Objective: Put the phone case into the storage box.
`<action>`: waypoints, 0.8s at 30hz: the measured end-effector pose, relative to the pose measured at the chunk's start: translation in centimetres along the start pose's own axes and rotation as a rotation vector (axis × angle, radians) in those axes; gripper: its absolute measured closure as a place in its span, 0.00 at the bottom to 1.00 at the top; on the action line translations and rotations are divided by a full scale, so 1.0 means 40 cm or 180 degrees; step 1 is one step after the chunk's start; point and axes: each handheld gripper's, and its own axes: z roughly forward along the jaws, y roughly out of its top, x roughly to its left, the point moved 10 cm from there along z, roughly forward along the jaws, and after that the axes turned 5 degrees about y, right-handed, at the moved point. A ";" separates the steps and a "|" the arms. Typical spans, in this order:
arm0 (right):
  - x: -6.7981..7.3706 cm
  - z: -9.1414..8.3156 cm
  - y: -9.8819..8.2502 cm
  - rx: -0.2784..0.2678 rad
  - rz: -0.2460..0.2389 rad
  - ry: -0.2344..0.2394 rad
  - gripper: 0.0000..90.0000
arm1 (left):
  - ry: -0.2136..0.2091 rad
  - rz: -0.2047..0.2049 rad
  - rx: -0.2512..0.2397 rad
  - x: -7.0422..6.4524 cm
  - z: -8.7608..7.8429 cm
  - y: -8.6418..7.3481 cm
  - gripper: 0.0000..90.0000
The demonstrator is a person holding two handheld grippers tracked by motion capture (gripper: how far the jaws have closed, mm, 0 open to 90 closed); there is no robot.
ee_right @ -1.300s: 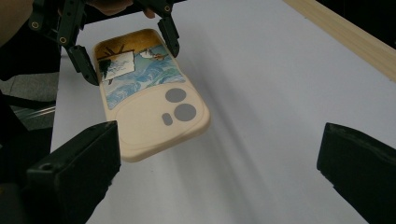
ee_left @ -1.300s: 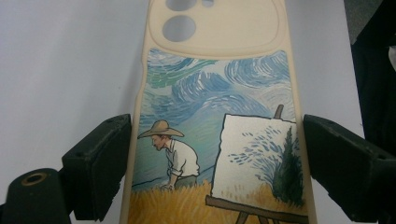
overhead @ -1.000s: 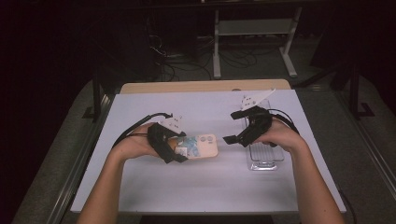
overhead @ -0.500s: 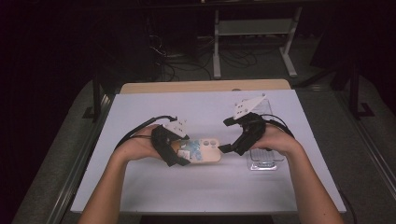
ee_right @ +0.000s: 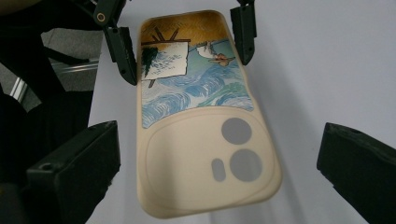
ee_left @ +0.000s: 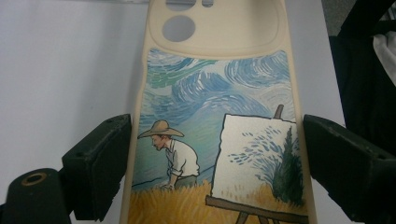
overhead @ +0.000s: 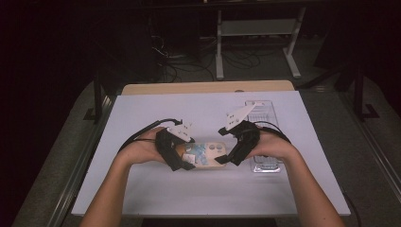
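Already the phone case (overhead: 208, 153), a cream shell printed with a painter at an easel in a wheat field, is off the white worktop (overhead: 142, 113) near the middle of its near half, carried by its picture end in the left gripper (ee_left: 217, 154), whose pads press on the two long edges. At the other end the right gripper (ee_right: 219, 172) has its jaws spread wide on either side of the camera-cutout end, both pads standing clear of the case, so it grips nothing yet. By the look of it, the work in hand is a two-handed hold or a handover of the case: the pick-up is done, the second grip is not. Left to do is closing the right gripper on the cutout end. A clear plastic tray (overhead: 267, 163) lies beside the right hand, toward the worktop's right edge.
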 end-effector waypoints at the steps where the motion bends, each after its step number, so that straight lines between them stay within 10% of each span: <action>1: 0.001 0.003 0.000 0.0017 -0.0027 0.0009 0.00 | 0.0005 0.0044 0.0014 0.001 -0.001 0.000 0.12; 24: 0.025 0.091 -0.004 0.0252 -0.0233 0.0173 0.00 | -0.0012 0.0137 0.0040 -0.018 0.013 0.016 0.12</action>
